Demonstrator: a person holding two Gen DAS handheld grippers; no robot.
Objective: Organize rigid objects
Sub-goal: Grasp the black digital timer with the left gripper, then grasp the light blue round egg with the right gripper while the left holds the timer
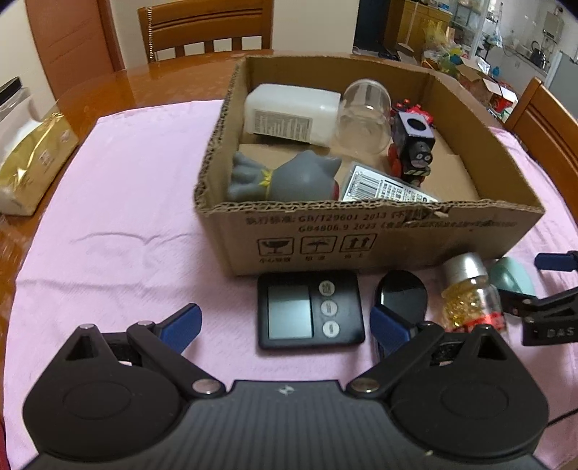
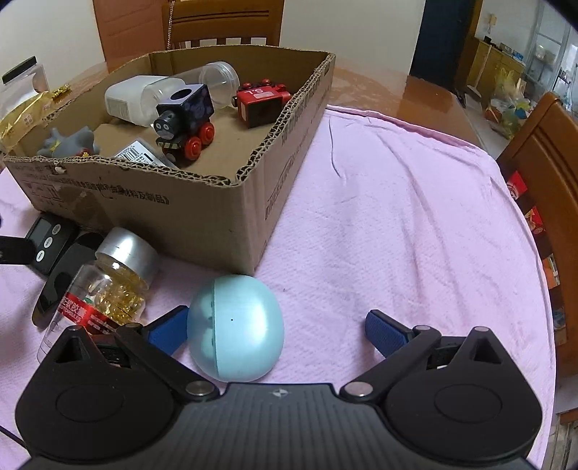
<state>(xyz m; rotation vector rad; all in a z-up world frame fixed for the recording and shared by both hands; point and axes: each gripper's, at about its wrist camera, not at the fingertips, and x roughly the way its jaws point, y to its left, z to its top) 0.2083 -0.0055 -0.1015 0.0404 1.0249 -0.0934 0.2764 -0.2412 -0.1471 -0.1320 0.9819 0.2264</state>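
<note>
A cardboard box [image 1: 361,231] [image 2: 202,213] on the pink cloth holds a white bottle [image 1: 292,112], a clear jar [image 1: 365,115], a black toy train [image 1: 413,144], a red toy wagon [image 2: 262,101], a grey toy figure [image 1: 285,177] and a labelled pack [image 1: 383,186]. In front of the box lie a black digital timer [image 1: 310,311], a black oval case [image 1: 401,294], a silver-capped bottle of yellow capsules [image 1: 469,293] [image 2: 104,285] and a pale blue egg-shaped case [image 2: 234,329]. My left gripper [image 1: 285,325] stands open astride the timer. My right gripper [image 2: 276,329] is open, the blue case by its left finger.
A gold foil bag [image 1: 32,159] lies at the cloth's left edge. Wooden chairs stand behind the table [image 1: 206,29] and at its right side [image 2: 542,173]. Bare pink cloth [image 2: 397,217] stretches to the right of the box.
</note>
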